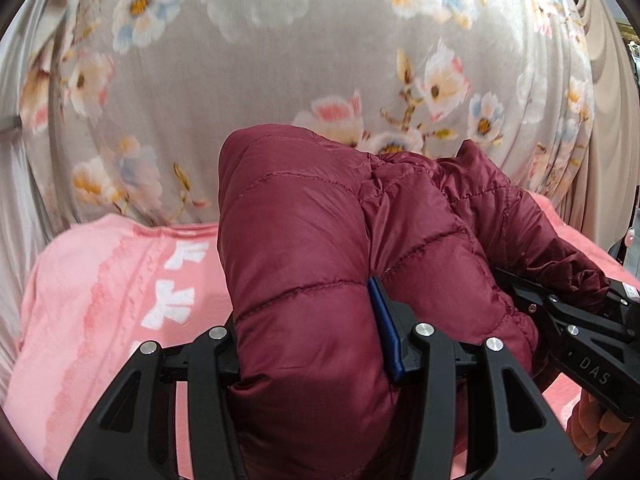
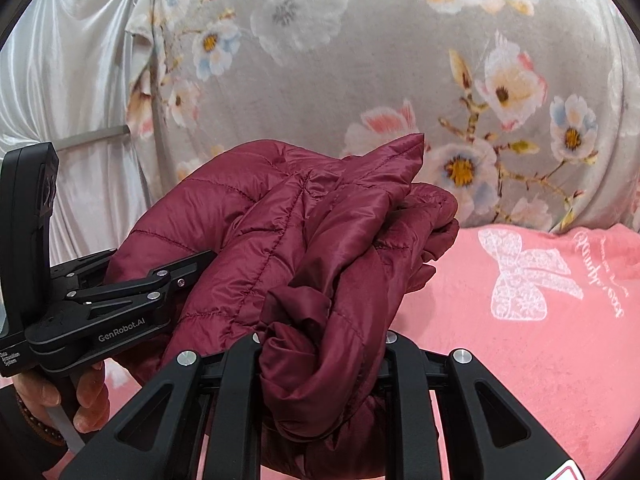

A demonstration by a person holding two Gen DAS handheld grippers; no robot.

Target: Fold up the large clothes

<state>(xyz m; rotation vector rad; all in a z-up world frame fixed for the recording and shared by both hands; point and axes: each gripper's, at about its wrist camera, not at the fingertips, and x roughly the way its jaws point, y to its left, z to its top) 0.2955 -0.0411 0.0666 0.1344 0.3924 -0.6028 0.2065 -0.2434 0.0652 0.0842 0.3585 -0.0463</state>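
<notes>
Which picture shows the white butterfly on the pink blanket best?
The right wrist view: the whole butterfly lies uncovered on the pink blanket. The left wrist view shows no butterfly, only white letters.

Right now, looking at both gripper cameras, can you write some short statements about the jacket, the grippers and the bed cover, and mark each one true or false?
1. The left gripper is closed on a thick padded part of the dark red quilted jacket. True.
2. The right gripper is empty. False: a bunched part of the jacket sits clamped between its fingers.
3. The jacket lies flat and spread out on the pink blanket. False: it is bundled up and held by both grippers.
4. A floral cloth hangs behind the blanket. True.
5. The pink blanket carries a white butterfly print. True.
</notes>
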